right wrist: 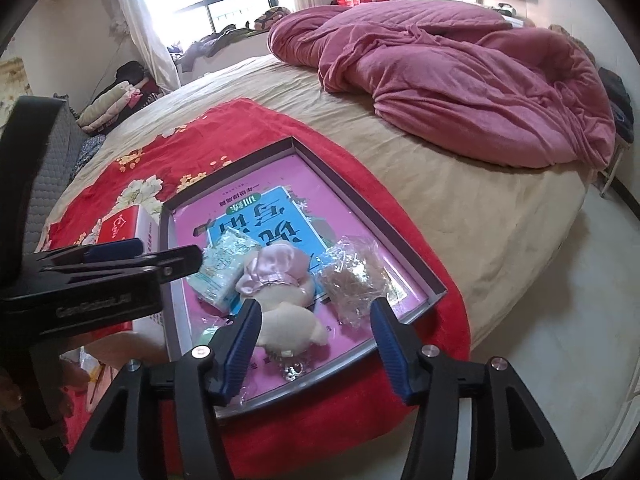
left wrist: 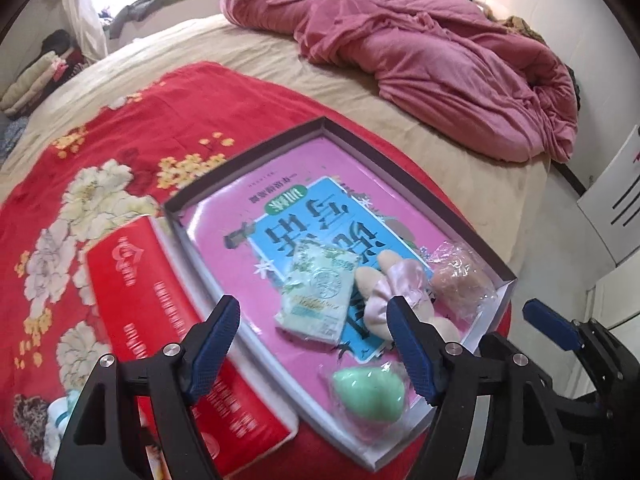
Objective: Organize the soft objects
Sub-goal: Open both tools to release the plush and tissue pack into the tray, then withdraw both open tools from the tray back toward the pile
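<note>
A shallow box tray (left wrist: 248,160) holding a pink book lies on a red floral blanket (left wrist: 120,128). In it are a pale green tissue pack (left wrist: 316,300), a beige plush toy with a pink scrunchie (left wrist: 396,292), a bagged beige sponge (left wrist: 460,280) and a bagged green sponge (left wrist: 366,396). My left gripper (left wrist: 316,344) hovers open above the tissue pack, holding nothing. In the right wrist view my right gripper (right wrist: 316,344) is open over the plush toy (right wrist: 288,328), with the tissue pack (right wrist: 224,268) and the beige sponge bag (right wrist: 356,276) beyond. Neither touches anything.
A red tissue box (left wrist: 160,320) lies against the tray's left side. A crumpled pink duvet (left wrist: 440,60) covers the far part of the beige bed. My left gripper (right wrist: 168,250) reaches in from the left in the right wrist view. Floor lies to the right of the bed.
</note>
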`<state>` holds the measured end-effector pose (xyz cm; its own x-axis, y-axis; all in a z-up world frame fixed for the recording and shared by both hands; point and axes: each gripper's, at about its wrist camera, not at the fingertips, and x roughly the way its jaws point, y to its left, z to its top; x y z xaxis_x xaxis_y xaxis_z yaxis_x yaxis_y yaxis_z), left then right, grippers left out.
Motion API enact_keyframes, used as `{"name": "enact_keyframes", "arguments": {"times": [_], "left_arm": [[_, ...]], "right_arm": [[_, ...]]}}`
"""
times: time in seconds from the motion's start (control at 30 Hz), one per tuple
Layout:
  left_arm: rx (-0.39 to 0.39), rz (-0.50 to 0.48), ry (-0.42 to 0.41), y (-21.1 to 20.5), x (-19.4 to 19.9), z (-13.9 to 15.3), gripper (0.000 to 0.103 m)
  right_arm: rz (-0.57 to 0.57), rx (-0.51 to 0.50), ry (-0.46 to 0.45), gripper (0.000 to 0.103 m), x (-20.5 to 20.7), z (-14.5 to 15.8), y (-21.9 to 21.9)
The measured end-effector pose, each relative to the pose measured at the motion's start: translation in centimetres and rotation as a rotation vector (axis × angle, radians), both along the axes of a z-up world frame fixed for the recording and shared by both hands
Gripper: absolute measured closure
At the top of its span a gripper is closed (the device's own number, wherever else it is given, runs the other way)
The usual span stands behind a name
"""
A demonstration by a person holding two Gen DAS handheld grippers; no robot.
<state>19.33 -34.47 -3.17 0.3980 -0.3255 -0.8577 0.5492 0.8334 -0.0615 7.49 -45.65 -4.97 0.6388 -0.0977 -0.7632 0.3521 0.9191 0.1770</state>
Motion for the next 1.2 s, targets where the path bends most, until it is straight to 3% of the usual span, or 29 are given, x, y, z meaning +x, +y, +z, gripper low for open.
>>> {"name": "enact_keyframes", "arguments": {"times": [0.5,1.2], "left_arm": [[-0.051,0.091,-0.092,8.1,-4.2,4.8,0.026],[-0.103,0.205,-0.154,18.4,-8.3,8.8,0.025]], "right_arm": [[0.009,-0.077,-0.057,0.030,-1.5,4.9,3.6],[0.079,-0.129,-0.105,0.026,-2.7,9.0,11.1]]}}
